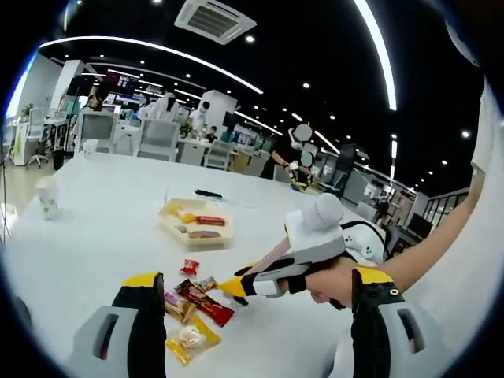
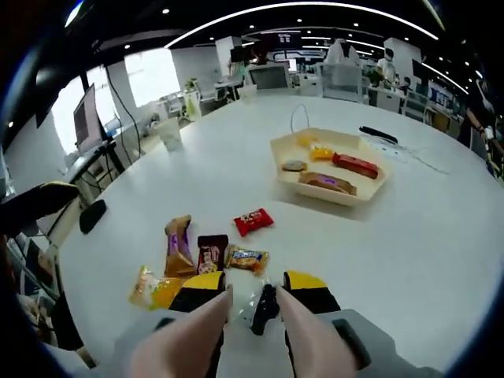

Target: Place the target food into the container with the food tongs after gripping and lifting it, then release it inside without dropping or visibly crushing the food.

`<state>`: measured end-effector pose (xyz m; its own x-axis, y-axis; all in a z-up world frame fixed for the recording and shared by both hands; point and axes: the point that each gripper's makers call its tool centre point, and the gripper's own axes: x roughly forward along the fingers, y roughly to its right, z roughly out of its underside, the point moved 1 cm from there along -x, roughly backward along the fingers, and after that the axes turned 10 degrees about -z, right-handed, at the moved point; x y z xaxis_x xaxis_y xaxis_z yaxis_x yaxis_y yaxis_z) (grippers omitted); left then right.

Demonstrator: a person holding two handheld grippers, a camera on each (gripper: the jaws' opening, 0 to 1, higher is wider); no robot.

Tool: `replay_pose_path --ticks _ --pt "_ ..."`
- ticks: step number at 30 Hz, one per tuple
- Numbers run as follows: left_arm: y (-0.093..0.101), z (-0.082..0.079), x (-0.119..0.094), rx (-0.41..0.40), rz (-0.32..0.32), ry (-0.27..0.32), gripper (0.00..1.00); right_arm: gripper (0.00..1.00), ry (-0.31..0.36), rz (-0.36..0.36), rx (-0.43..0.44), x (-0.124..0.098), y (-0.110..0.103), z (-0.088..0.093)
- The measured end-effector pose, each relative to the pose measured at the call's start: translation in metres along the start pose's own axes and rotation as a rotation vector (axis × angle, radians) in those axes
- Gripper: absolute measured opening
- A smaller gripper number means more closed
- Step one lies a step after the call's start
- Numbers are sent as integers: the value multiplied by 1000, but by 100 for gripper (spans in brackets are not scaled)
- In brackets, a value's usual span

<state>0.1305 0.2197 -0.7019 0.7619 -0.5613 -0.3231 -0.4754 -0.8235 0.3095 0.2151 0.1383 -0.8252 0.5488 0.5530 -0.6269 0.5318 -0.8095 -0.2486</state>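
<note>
Table (image 2: 441, 260): white, smooth, round-edged; bears everything named below.
Container (image 2: 331, 169): shallow pale tray with sloped walls, well beyond the loose snacks; several wrapped items already lie in it.
Loose snacks: small wrapped packets in a cluster near the right gripper (image 2: 256, 303): a red packet (image 2: 253, 221), a dark packet (image 2: 211, 252), a gold and purple packet (image 2: 178, 244), an orange packet (image 2: 247, 258), a yellow packet (image 2: 153, 290).
Target food: which packet is meant cannot be told; all lie on the table, outside the tray.
Food tongs (image 2: 236, 335): two long pinkish blades held in the right gripper, running between its yellow-tipped jaws; the tips are out of view.
Right jaws: closed around the tongs, a narrow gap between them.
Left gripper (image 1: 256, 315): jaws spread wide, holding nothing, above the snack cluster; the right gripper (image 1: 315, 260) crosses its view.
Handling, judged: packets light, foil or film wrappers glossy and slippery, contents likely brittle or soft.
Hold point, judged: across the flat middle of a packet, gentle squeeze, not the crimped ends.
</note>
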Motion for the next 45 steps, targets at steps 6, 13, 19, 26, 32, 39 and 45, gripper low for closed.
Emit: replay_pose_path --ticks 6,13,19,26,32,39,45 --pt "2 1 0 1 -1 -2 99 29 -11 -2 -43 2 -3 0" --pt "3 -4 -1 8 -11 11 99 29 12 -5 -36 0 0 0" --pt "5 3 -4 -1 -21 3 99 28 57 -3 -21 -8 6 4" --pt "10 6 0 -5 -14 -7 99 29 44 25 -42 -9 10 3" --pt "10 2 1 -4 -14 6 99 29 64 60 -80 -20 14 5" --pt "11 9 2 -11 -7 -15 99 30 -1 64 4 -16 23 26" --pt "11 8 3 -23 1 -15 99 30 -9 76 -37 -9 22 24"
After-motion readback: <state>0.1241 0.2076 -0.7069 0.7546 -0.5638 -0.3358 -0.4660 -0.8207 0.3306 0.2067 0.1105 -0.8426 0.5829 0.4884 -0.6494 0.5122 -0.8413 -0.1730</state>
